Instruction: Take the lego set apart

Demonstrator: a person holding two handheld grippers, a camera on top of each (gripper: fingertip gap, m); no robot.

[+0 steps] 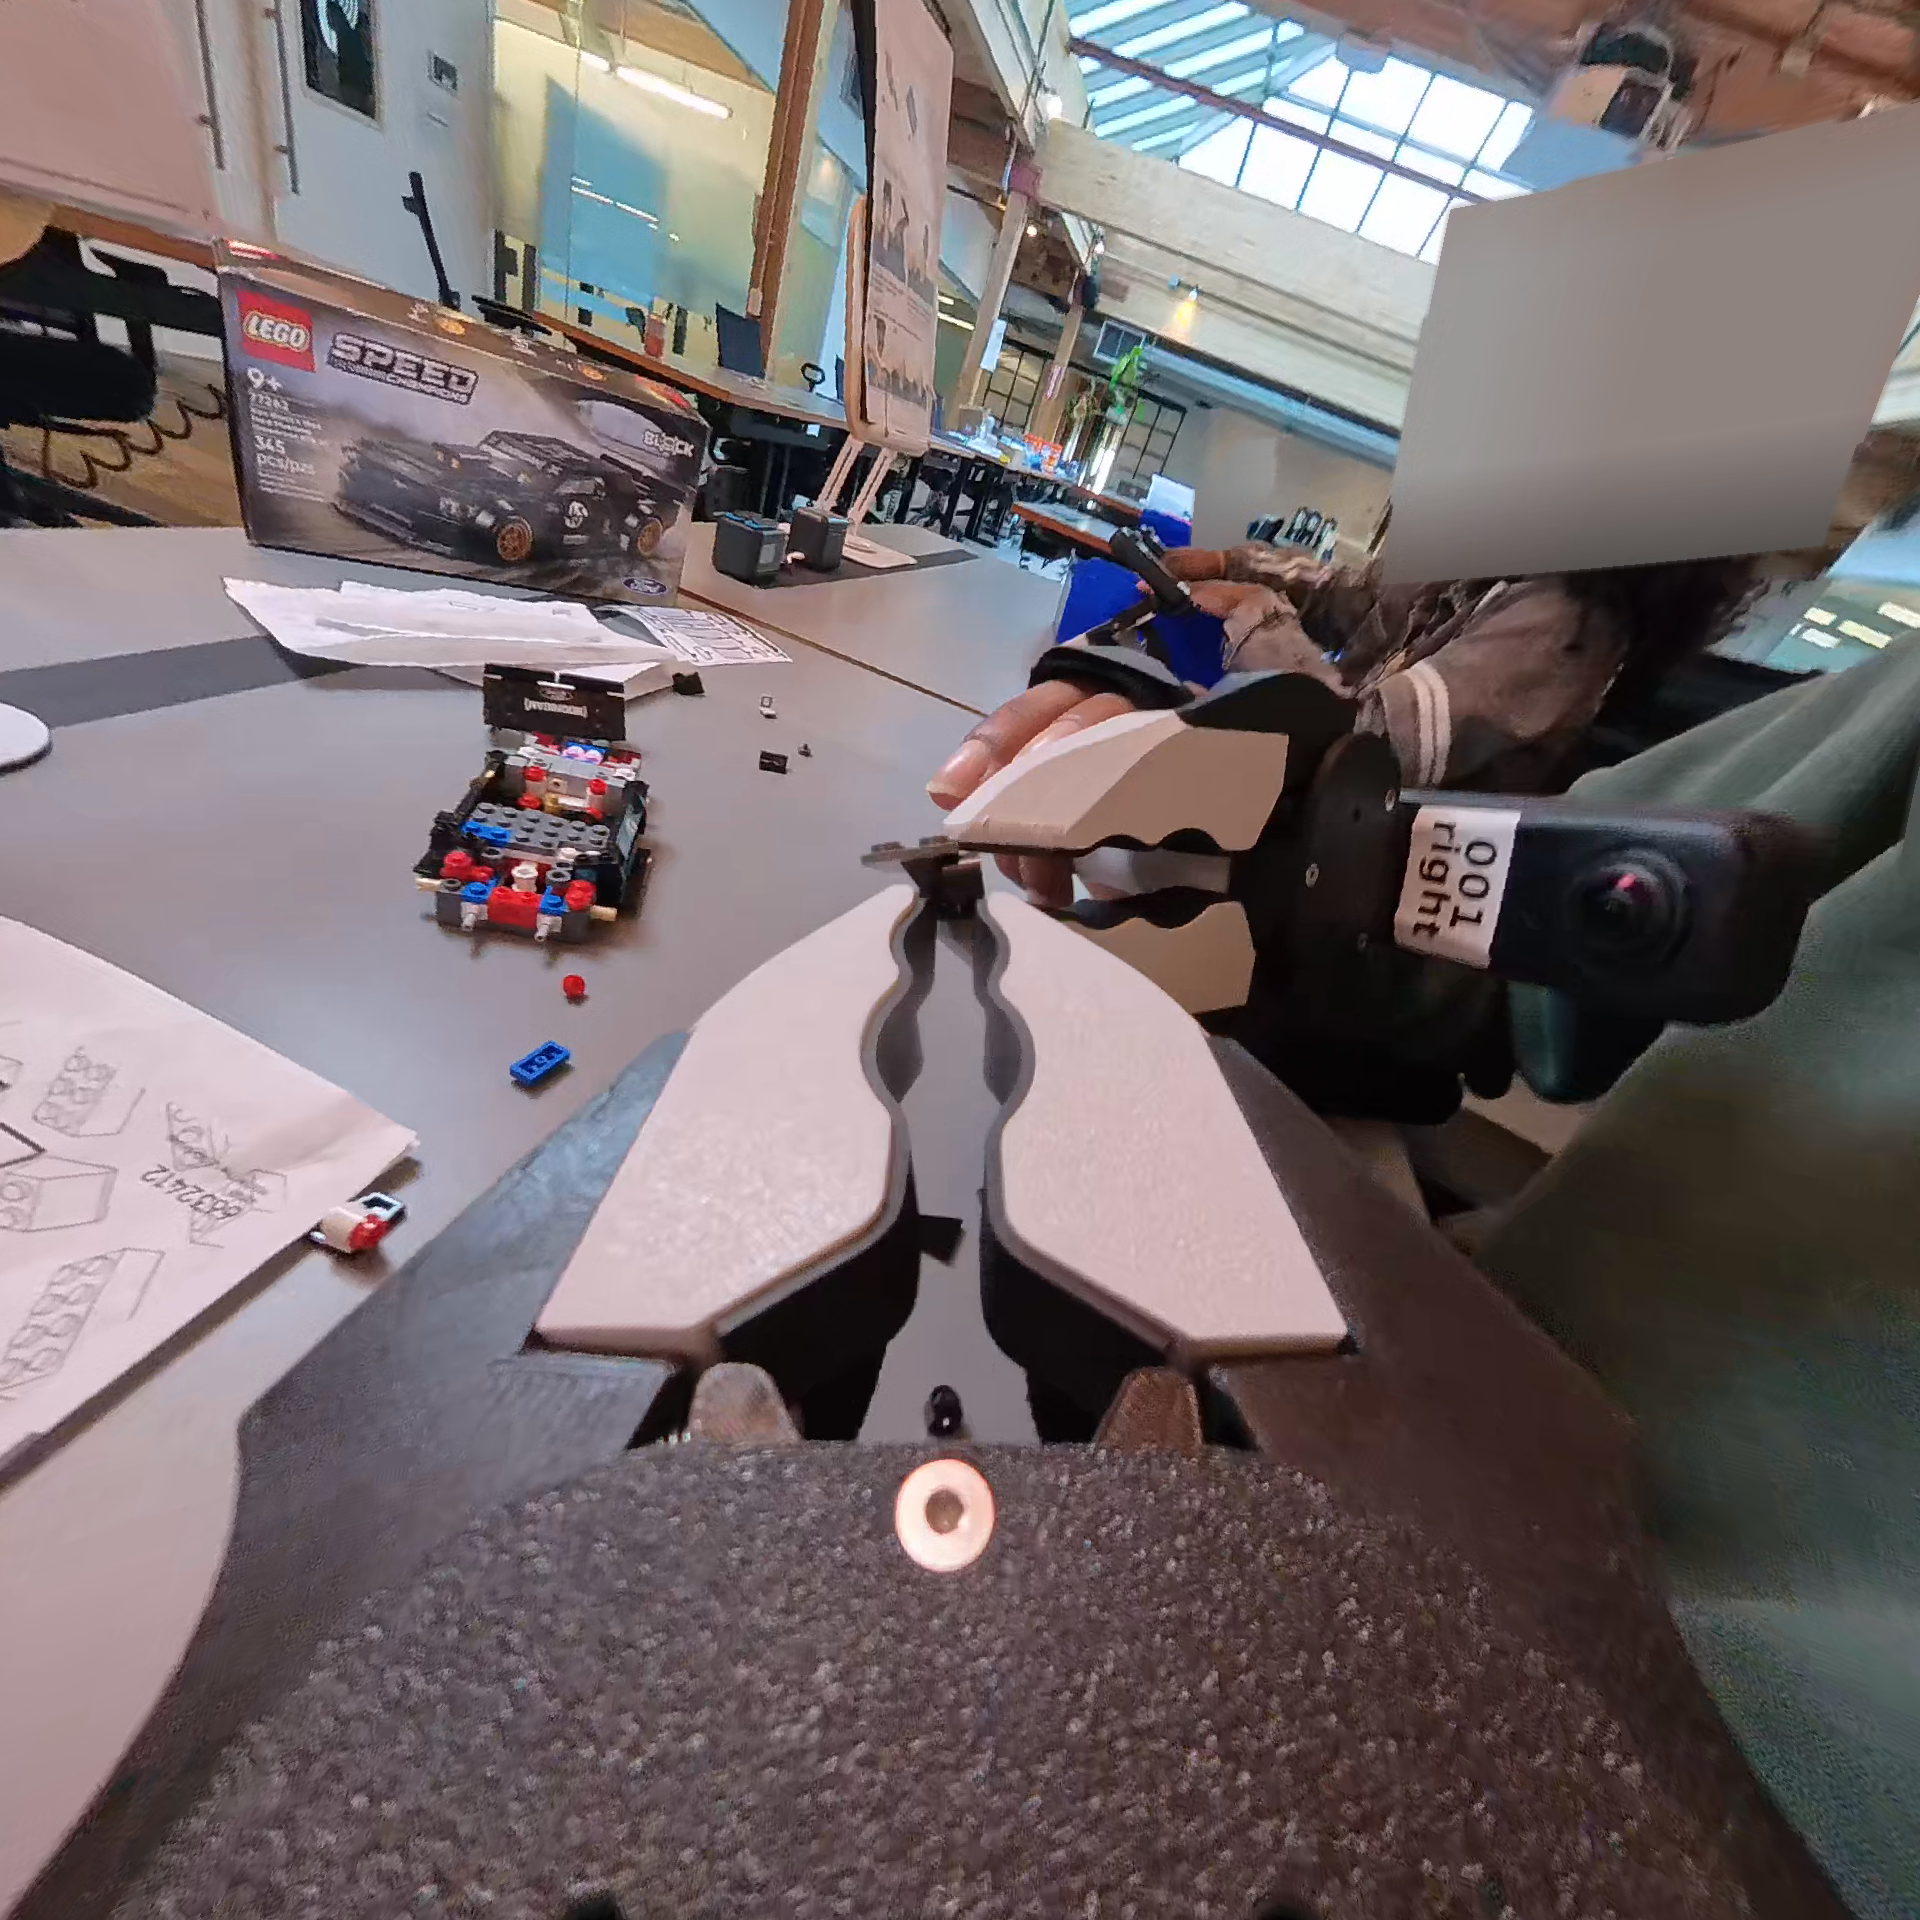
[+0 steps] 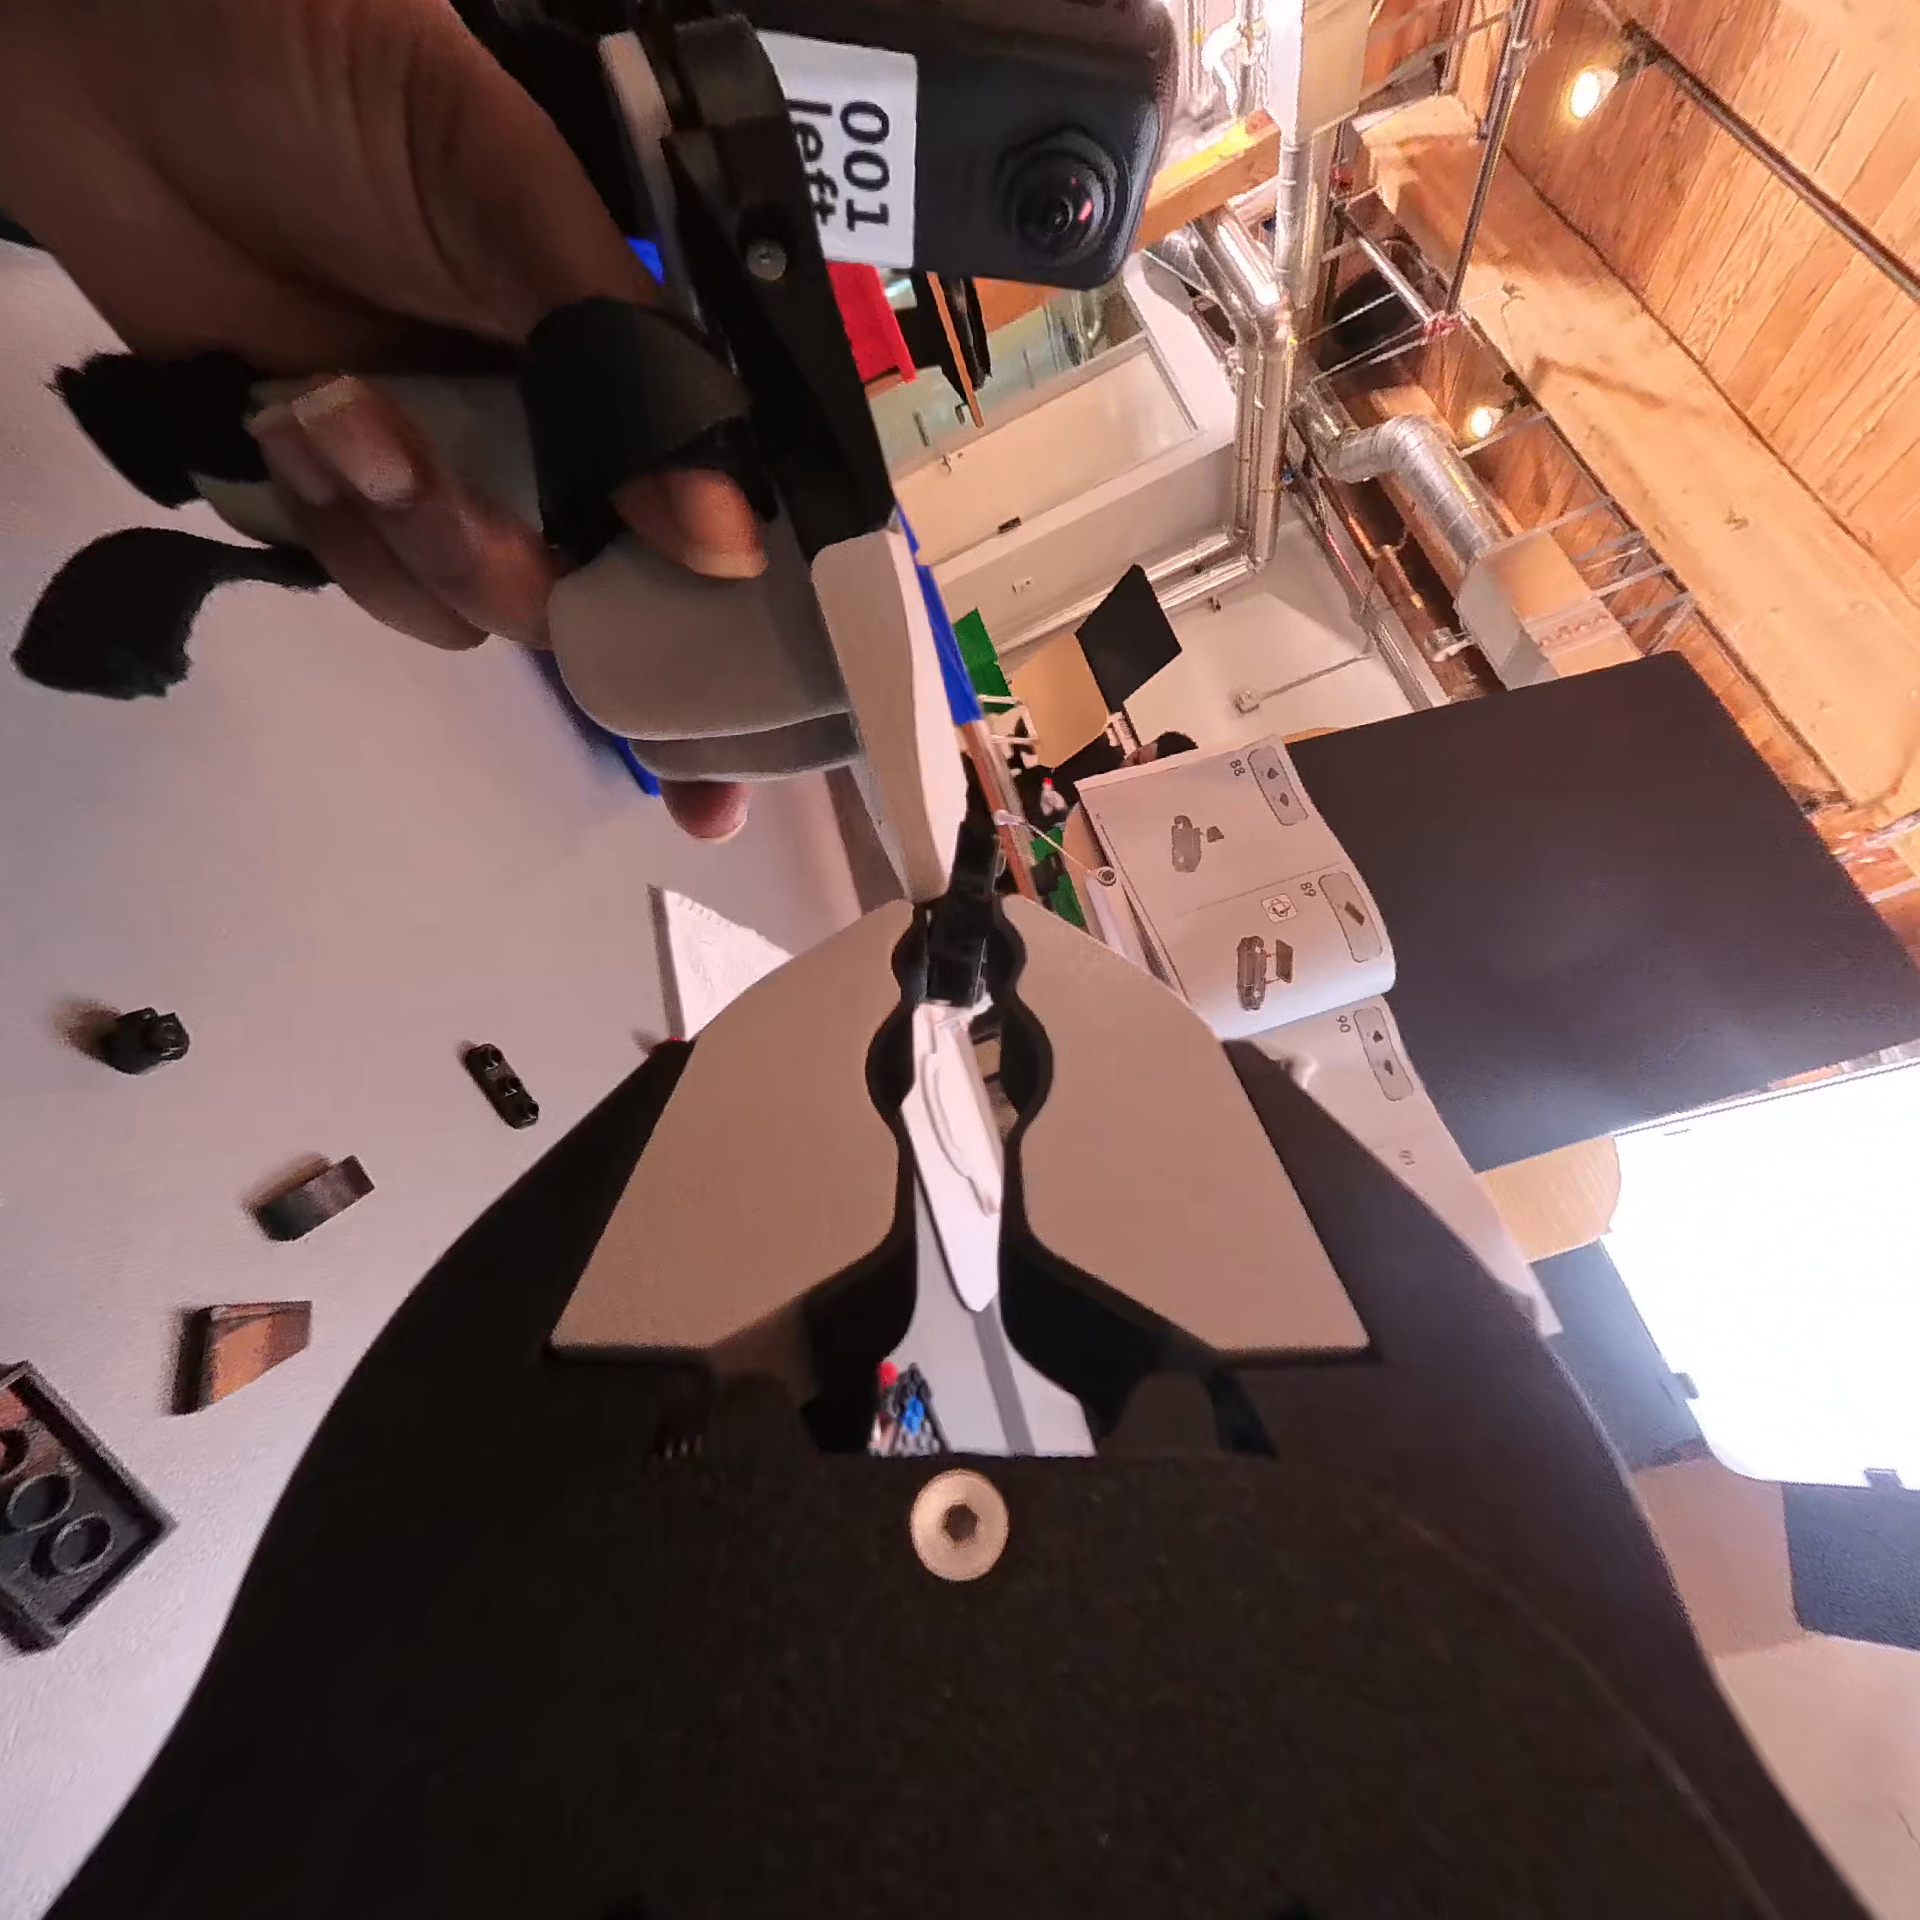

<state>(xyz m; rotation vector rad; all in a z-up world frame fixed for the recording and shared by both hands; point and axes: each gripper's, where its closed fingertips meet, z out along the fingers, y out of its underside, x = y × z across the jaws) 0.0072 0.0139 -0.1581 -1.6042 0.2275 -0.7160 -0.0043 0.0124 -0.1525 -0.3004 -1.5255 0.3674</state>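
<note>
Both claws pinch one small black piece (image 1: 948, 878) between their tips.

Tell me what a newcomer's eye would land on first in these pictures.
First, the two tools meeting tip to tip above the table: the left tool and the right tool both pinch one small black lego assembly between them. Next, the half-stripped lego car on the grey table to the left, studs exposed, with its box standing behind it. Loose pieces lie nearby, such as a blue plate.
</note>
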